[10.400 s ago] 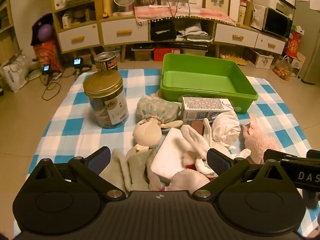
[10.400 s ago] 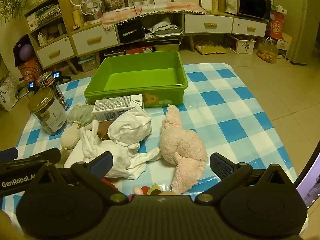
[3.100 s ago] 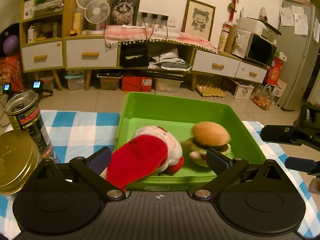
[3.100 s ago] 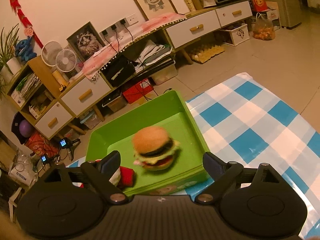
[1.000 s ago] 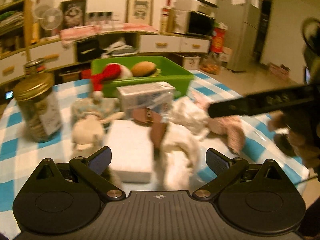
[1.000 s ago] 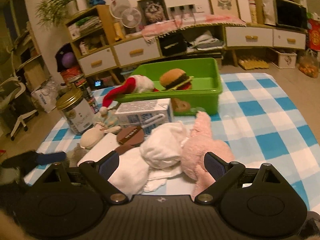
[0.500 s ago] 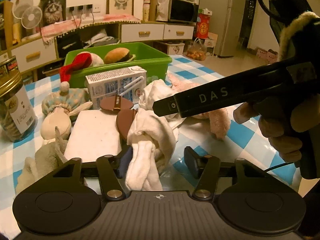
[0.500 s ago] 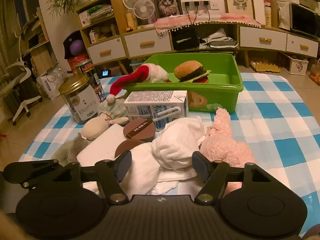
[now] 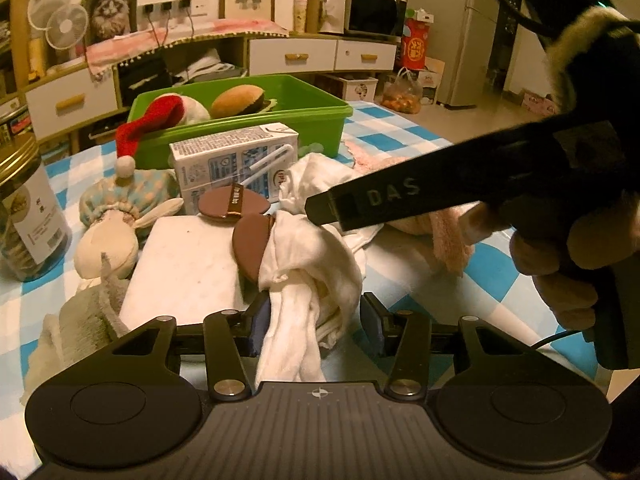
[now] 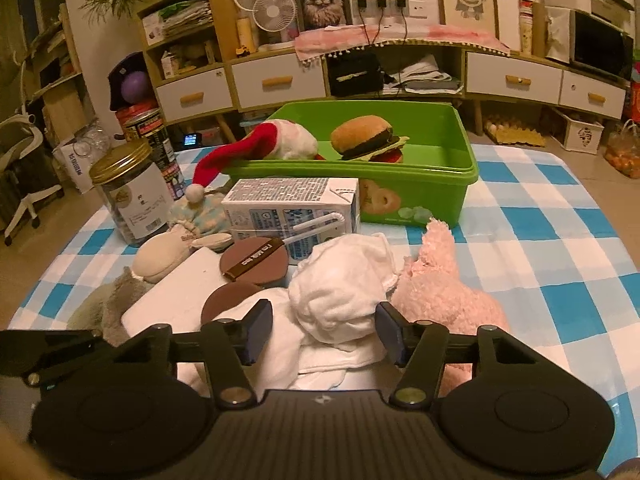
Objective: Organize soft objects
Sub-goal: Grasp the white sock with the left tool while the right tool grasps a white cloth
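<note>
A green bin (image 10: 432,188) (image 9: 248,136) holds a Santa-hat plush (image 10: 256,148) and a burger plush (image 10: 368,136). On the checked cloth lie a white cloth bundle (image 10: 340,292) (image 9: 308,264), a pink plush (image 10: 444,288), a doll in a dotted bonnet (image 9: 120,216) and a grey plush (image 9: 80,320). My left gripper (image 9: 316,324) has its jaws closing around the white cloth's hanging end. My right gripper (image 10: 324,332) has its jaws closing around the bundle's rounded part; its arm crosses the left wrist view (image 9: 440,188).
A milk carton (image 10: 292,208), two brown discs (image 10: 256,260), a white foam block (image 9: 184,264), a gold-lidded jar (image 10: 128,196) and a tin can (image 10: 152,136) sit among the soft things. Cabinets with drawers stand behind.
Both grippers' jaws have narrowed from wide open to close around the white cloth. Both have moved nearer to it.
</note>
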Tool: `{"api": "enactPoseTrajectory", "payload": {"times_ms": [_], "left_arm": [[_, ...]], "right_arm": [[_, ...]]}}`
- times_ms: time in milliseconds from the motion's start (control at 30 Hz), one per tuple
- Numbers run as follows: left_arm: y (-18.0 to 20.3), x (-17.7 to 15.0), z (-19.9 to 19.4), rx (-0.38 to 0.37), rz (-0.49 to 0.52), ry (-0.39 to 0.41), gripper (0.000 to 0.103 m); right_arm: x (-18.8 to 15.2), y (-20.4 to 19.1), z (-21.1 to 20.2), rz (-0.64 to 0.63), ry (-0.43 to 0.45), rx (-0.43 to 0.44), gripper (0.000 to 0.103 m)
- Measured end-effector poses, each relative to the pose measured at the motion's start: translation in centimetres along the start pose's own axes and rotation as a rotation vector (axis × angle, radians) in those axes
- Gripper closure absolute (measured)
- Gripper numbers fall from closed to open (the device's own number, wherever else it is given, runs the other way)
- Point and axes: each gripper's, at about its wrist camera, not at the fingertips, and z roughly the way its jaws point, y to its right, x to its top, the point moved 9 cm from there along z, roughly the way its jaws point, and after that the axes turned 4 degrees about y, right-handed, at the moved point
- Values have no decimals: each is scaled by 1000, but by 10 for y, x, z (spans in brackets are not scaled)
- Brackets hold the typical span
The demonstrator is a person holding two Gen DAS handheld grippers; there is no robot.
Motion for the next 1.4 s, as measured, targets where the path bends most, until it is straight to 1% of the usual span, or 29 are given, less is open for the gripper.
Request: {"api": "enactPoseTrajectory", "payload": {"times_ms": [67, 133, 200, 333, 433, 800, 1067, 1400], "left_arm": [[1, 0, 1, 0, 2, -3, 64], [1, -1, 0, 2, 2, -5, 71], [1, -1, -1, -2, -2, -5, 75], [2, 1, -5, -12, -4, -3, 81], [2, 3, -9, -14, -13, 9, 83], [1, 23, -29, -59, -84, 58, 85], [-9, 40, -41, -54, -128, 104, 85], [-24, 63, -54, -41, -172, 166, 86]], "right_arm": [[0, 3, 3, 8, -14, -12, 96], [0, 6, 5, 22, -22, -15, 96], [0, 8, 5, 30, -25, -16, 97], [2, 14, 2, 62, -24, -12, 97], [4, 18, -2, 91, -15, -11, 97], [19, 21, -26, 165, 26, -1, 97], [33, 28, -41, 221, 63, -1, 97], [47, 32, -59, 281, 100, 30, 97]]}}
